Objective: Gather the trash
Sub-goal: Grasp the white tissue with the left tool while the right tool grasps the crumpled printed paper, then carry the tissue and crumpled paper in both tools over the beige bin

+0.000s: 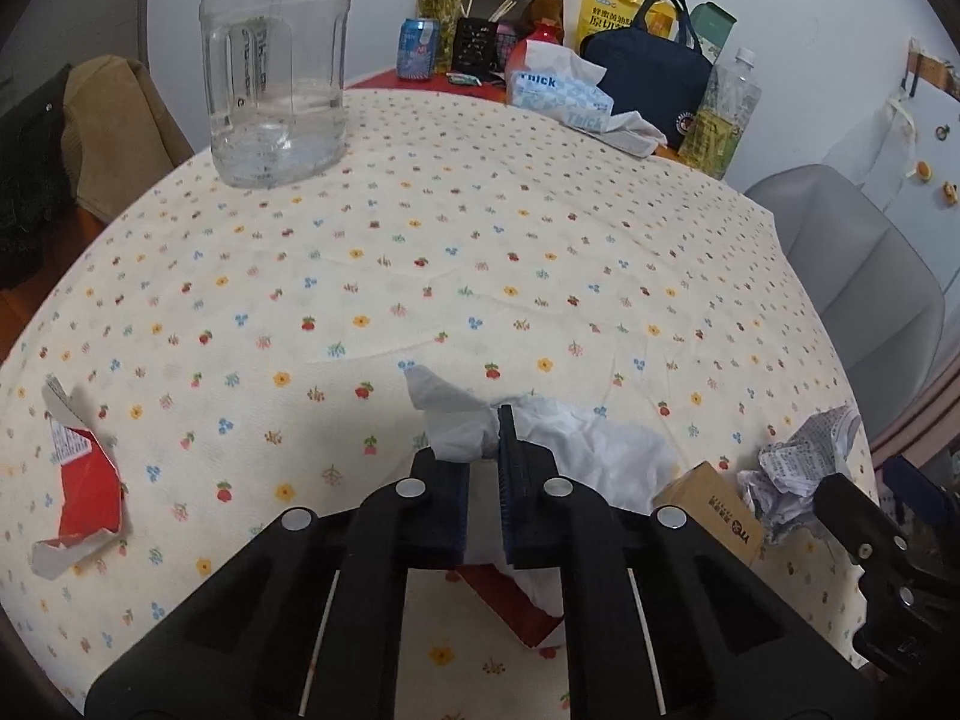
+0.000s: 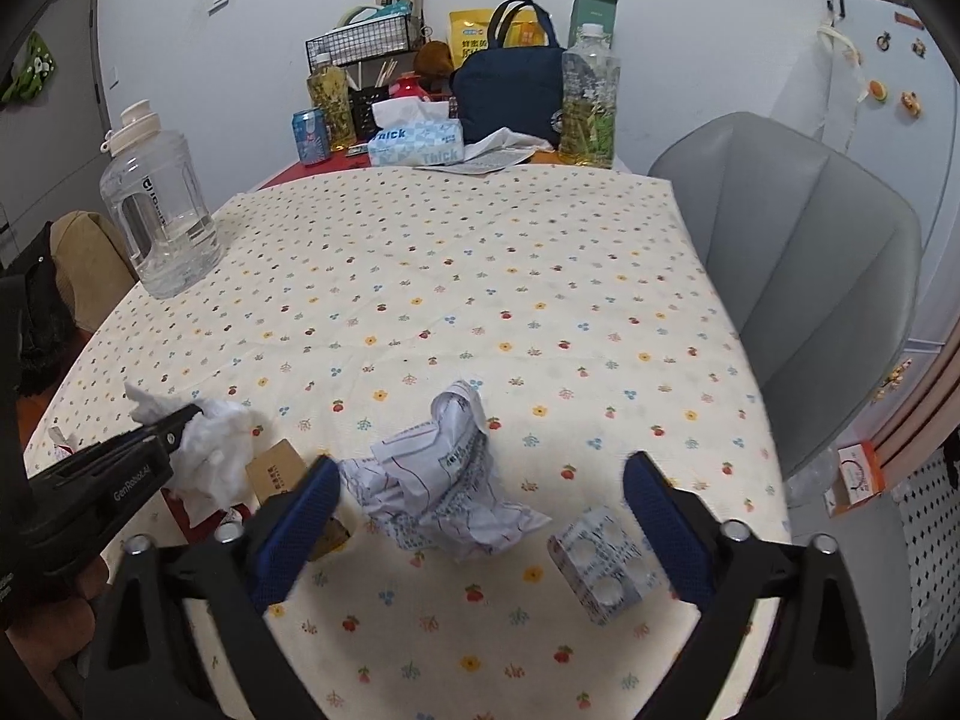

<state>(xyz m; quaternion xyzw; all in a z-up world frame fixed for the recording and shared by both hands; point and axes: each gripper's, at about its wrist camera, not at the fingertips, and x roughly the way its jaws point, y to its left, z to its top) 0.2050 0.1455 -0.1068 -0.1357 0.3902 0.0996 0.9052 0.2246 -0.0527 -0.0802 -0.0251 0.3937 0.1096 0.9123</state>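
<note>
My left gripper [image 1: 483, 450] is shut on a crumpled white tissue [image 1: 576, 444] near the table's front edge; it also shows in the right wrist view [image 2: 180, 420] with the tissue [image 2: 219, 450]. My right gripper [image 2: 480, 480] is open, its jaws on either side of a crumpled printed paper [image 2: 444, 480], which also shows in the left wrist view [image 1: 798, 462]. A blister pack [image 2: 600, 564] lies by the right finger. A small brown box [image 1: 714, 504] and a torn red wrapper [image 1: 84, 480] lie on the flowered tablecloth [image 1: 420, 240].
A big clear water jug [image 1: 276, 66] stands at the back left. Tissue box [image 1: 558, 90], navy bag [image 1: 654, 72], bottles and a can crowd the far edge. A grey chair [image 2: 804, 276] stands at the right. A red scrap [image 1: 510, 606] lies under the left gripper.
</note>
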